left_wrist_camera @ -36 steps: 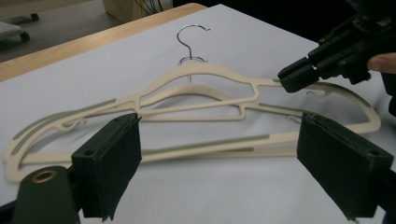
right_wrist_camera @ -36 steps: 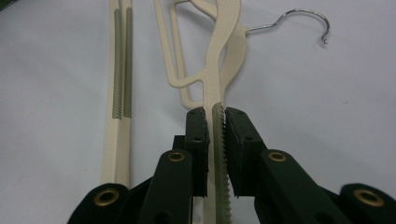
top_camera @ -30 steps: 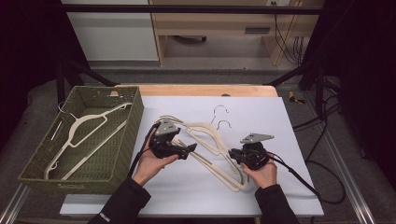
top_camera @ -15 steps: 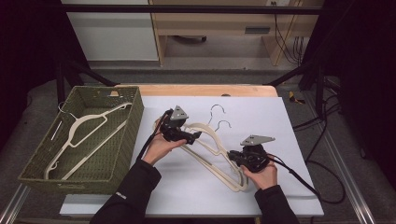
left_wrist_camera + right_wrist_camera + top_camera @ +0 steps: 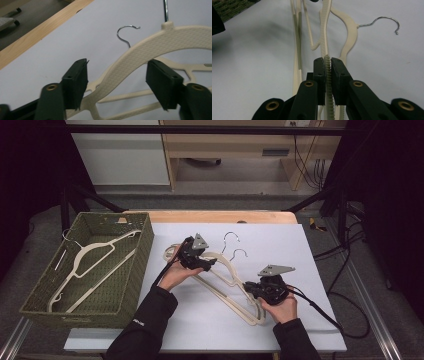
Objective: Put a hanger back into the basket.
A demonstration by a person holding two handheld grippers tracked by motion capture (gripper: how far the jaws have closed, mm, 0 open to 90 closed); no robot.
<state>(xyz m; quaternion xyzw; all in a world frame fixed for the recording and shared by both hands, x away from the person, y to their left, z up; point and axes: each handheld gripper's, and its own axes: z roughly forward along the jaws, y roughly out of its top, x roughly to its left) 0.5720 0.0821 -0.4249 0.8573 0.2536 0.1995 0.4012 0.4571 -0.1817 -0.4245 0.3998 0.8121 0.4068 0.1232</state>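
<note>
I'm clamping the right gripper (image 5: 327, 75) on the ribbed edge of the top hanger (image 5: 325, 42), low centre of the right gripper view. The left gripper (image 5: 117, 75) is straddling that hanger's shoulder (image 5: 140, 55), mid-frame in its own view; its jaws have just been closing but the pads aren't touching yet. I'm centring the shoulder between the pads before squeezing, then lifting both ends together so the hanger underneath (image 5: 227, 297) isn't dragged toward the basket (image 5: 145, 245) at left.
</note>
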